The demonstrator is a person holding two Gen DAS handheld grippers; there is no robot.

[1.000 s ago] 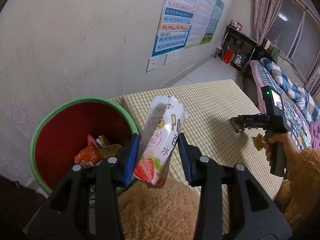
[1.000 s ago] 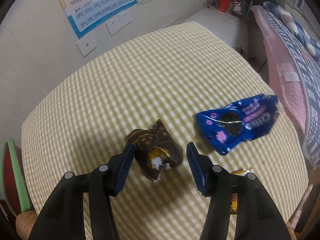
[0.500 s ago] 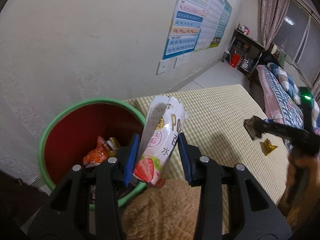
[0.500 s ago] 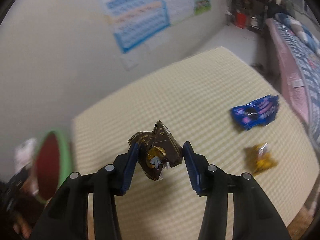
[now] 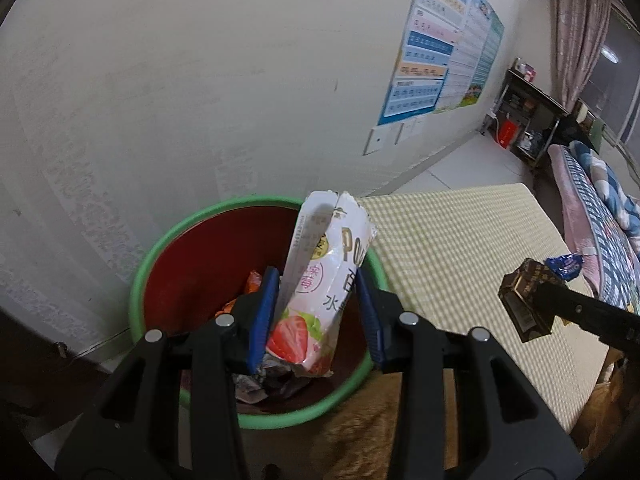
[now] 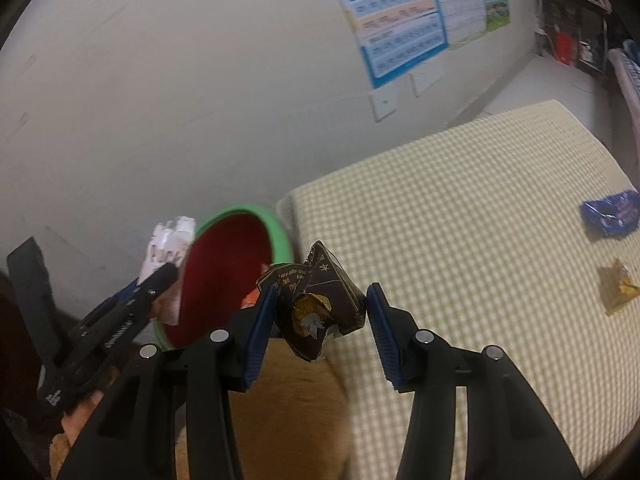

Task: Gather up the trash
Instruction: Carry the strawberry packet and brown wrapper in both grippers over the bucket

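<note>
checkered table edge blurred; left gripper clamps strawberry wrapper, right gripper brown wrapper.

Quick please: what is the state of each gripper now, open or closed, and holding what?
Left gripper: closed on the strawberry wrapper, above the green-rimmed bin.
Right gripper: closed on the dark brown wrapper.

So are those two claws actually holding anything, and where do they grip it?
Left claw pinches the white strawberry wrapper around its lower half. Right claw clamps the crumpled dark brown wrapper by its sides.
</note>
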